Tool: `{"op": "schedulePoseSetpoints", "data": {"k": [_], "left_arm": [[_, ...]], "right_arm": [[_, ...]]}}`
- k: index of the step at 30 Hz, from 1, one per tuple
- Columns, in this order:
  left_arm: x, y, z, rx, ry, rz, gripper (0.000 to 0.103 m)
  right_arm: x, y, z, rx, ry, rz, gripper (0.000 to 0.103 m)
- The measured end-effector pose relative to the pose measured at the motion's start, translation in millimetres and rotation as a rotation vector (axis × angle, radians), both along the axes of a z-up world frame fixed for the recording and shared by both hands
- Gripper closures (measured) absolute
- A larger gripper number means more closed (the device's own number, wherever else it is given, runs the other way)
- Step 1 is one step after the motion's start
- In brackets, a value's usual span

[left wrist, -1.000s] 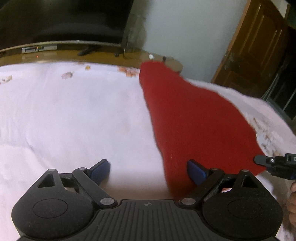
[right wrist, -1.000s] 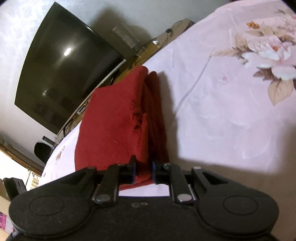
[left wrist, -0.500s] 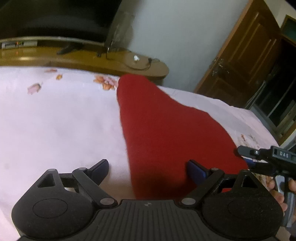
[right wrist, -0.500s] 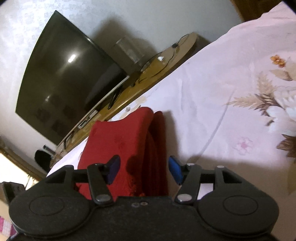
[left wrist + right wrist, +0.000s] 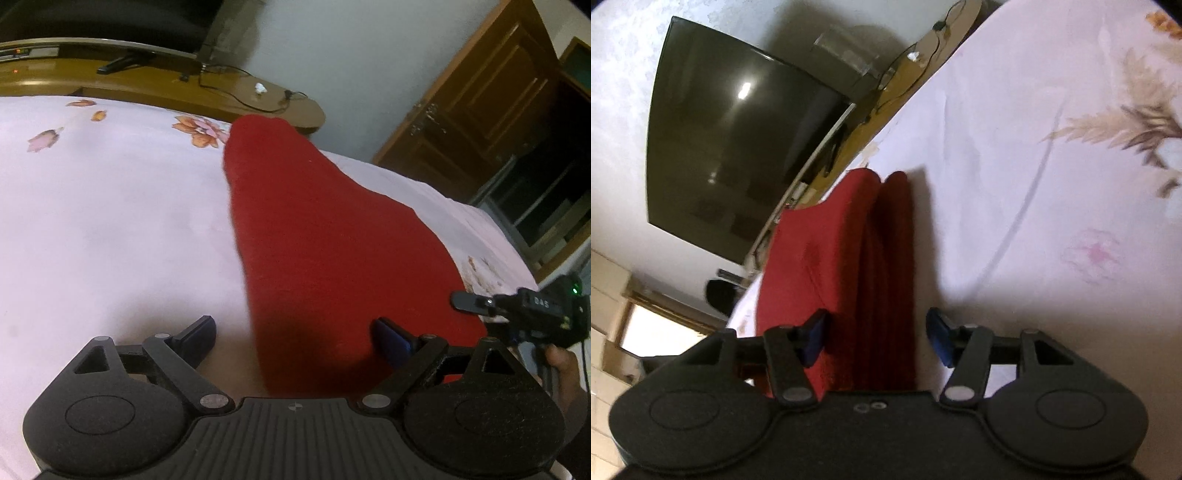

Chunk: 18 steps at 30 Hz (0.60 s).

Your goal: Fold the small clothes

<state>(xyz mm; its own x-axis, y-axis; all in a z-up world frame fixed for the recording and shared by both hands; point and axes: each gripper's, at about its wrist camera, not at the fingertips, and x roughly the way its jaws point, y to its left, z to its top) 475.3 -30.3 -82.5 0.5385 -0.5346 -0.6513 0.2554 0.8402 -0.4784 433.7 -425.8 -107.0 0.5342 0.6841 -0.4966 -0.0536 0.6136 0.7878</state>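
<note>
Both grippers now stand with fingers spread wide, holding nothing: the right gripper point(image 5: 877, 338), clamped on the red cloth point(image 5: 325, 236) a second ago, has let go. That cloth lies folded on the flowered bed sheet point(image 5: 110, 221), seemingly between the left gripper point(image 5: 301, 338) fingers, near the television point(image 5: 738, 147).

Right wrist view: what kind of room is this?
Likely a bedroom: floral bedsheet as the work surface, a large TV against the wall, and a wooden door in the left wrist view.
</note>
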Motion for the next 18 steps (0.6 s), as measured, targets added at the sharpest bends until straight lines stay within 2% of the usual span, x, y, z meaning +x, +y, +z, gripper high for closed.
{"op": "schedulePoseSetpoints", "data": {"k": [7,12,14,17,18], "left_arm": [[8.0,-11.2,-2.2,-0.036,-0.010,-0.052,0.012],[11.3,-14.2,-4.8,-0.073,-0.016,-0.063,0.027],[14.4,-18.3,-5.3,-0.079,-0.016,-0.062,0.027],[16.9,-23.3,-4.6,-0.083,-0.013,-0.067,0.028],[17.2,-23.0,-3.9,-0.085,-0.015,-0.066,0.039]], "right_arm": [[26.2,22.2,2.1,0.004,-0.024,0.131,0.047],[27.1,17.7,-1.0,0.008,-0.041,0.139,0.059],[25.4,16.4,-2.7,0.009,-0.050,0.131,0.060],[24.0,23.1,-0.6,-0.020,-0.066,0.120,0.058],[23.2,24.1,1.1,-0.027,-0.067,0.120,0.058]]}}
